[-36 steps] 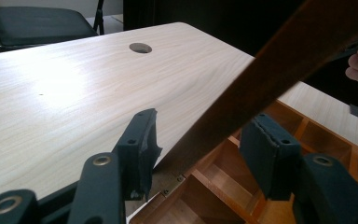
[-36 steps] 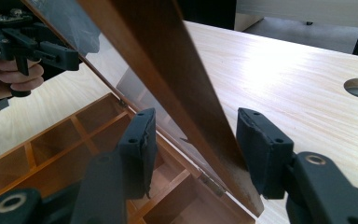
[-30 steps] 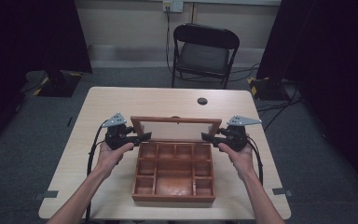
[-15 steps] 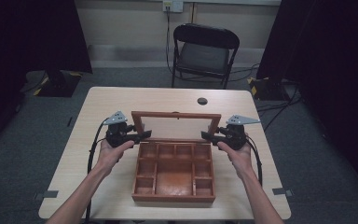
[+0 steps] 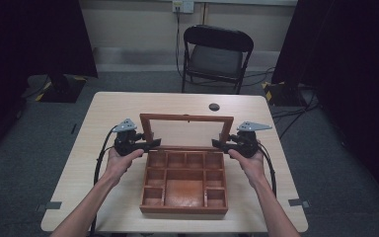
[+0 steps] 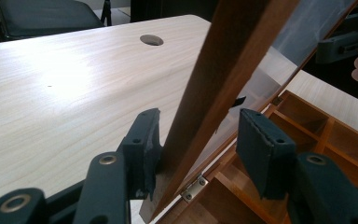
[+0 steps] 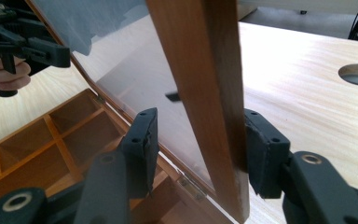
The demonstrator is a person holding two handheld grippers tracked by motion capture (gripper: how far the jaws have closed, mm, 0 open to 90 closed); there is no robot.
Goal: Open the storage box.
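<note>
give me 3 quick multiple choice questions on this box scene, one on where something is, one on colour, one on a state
1. Where is the round hole in the table?
A. on the person's side of the box
B. beyond the lid, toward the table's far edge
C. at the table's left edge

2. What colour is the box?
A. white
B. blue
C. reddish-brown wood

3. How does the lid stand?
A. raised, hinged at the box's far edge
B. shut flat on the box
C. lying apart from the box on the table

Answers:
1 B: the high view shows the hole past the lid's top rail, near the chair side.
2 C: its walls and dividers are reddish-brown wood in all views.
3 A: the compartments lie uncovered, and the frame rises from small hinges.
</note>
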